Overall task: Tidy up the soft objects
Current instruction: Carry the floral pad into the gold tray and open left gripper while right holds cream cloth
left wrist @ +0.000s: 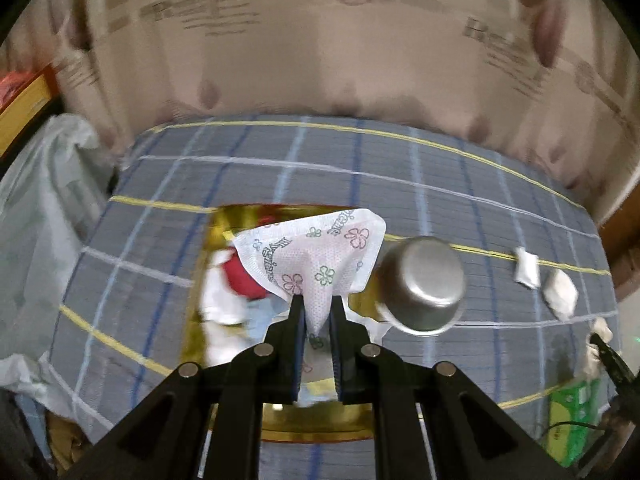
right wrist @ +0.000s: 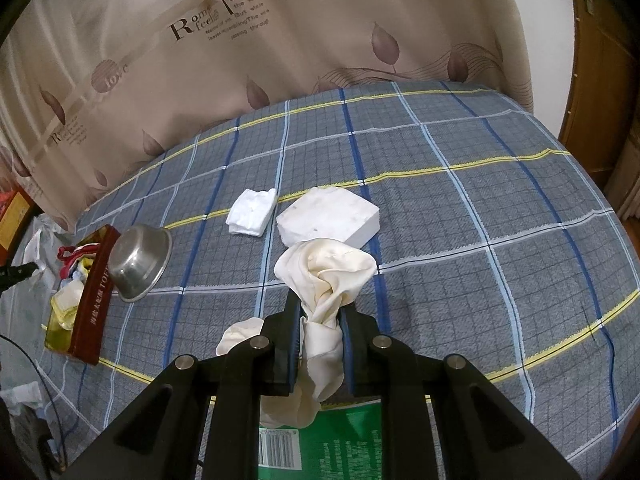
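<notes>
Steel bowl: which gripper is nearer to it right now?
Left. The left gripper, shut on the flowered pouch, is just beside the steel bowl. The right gripper, holding the cream cloth, sits well off to its right.

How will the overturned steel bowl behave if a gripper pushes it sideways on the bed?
The shiny overturned steel bowl leans on the dark red box, rim partly raised, so it would probably rock or slip off. It looks thin and light. The soft checked bedcover may hinder sliding.
</notes>
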Action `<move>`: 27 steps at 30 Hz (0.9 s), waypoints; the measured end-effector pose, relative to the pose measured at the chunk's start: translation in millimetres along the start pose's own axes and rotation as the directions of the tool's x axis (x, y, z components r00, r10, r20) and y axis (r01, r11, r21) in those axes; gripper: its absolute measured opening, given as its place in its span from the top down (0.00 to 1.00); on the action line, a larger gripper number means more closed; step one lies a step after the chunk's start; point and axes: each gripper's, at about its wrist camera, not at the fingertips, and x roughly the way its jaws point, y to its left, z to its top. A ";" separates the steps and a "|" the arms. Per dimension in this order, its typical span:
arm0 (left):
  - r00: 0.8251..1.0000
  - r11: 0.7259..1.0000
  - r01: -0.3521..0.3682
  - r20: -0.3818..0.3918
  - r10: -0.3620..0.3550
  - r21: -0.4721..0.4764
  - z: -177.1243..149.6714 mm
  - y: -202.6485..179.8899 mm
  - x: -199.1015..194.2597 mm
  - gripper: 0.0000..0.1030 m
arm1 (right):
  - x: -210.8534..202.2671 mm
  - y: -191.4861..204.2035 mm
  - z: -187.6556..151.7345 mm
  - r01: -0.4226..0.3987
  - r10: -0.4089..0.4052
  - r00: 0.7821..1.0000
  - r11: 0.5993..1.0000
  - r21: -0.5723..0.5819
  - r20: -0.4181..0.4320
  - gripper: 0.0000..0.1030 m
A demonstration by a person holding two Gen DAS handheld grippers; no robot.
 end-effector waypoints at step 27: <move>0.988 0.994 -0.083 -0.133 0.074 -0.066 -46.6 72.2 52.7 0.89 | 3.2 2.7 -2.8 0.009 -0.009 1.000 1.000 0.000 -0.005 0.84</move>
